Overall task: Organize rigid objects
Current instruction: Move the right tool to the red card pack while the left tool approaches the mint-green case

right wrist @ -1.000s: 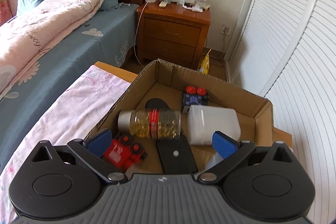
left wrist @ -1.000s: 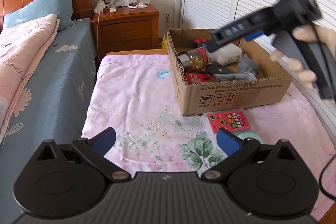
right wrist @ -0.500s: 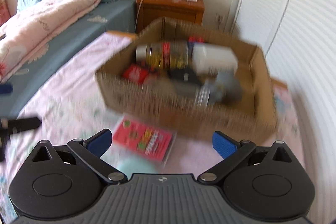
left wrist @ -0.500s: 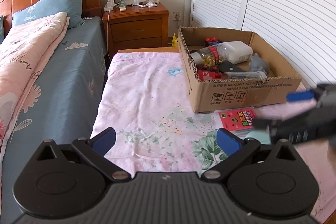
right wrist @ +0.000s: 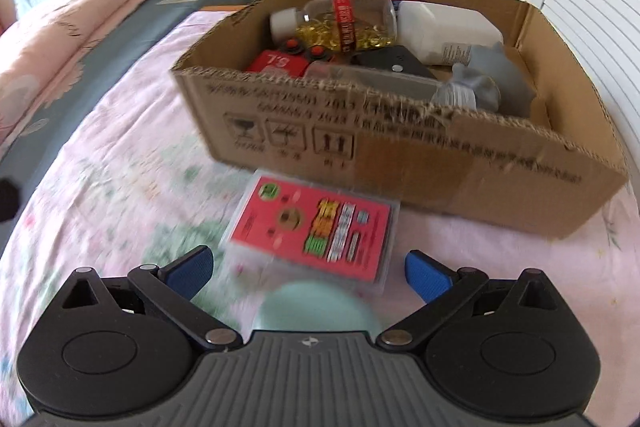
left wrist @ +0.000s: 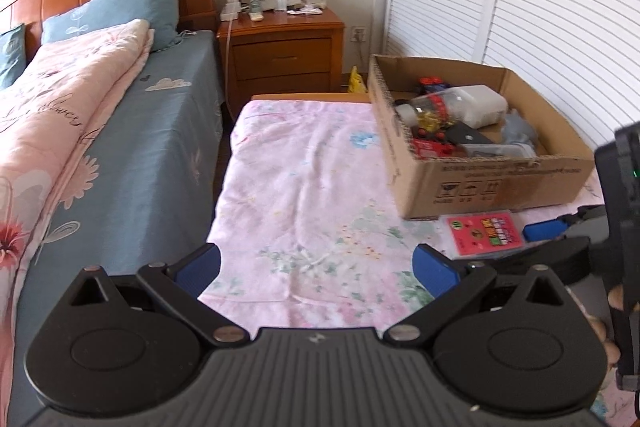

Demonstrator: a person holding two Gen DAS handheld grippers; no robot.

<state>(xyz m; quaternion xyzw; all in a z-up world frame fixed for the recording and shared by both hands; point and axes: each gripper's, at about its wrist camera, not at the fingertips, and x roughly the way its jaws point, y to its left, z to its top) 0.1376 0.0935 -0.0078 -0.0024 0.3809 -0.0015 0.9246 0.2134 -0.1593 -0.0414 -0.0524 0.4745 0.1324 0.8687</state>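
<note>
right gripper wide open, holding nothing, low over the red card case and pale green round object, both on the pink floral sheet just in front of the cardboard box. left gripper also wide open, empty, off to the side. risk: the flat case lies flush on soft fabric, so the fingers may snag the sheet or skid it against the box wall.

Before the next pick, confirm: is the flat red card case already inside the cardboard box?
No: the flat red card case lies on the pink floral cloth outside the cardboard box.
</note>
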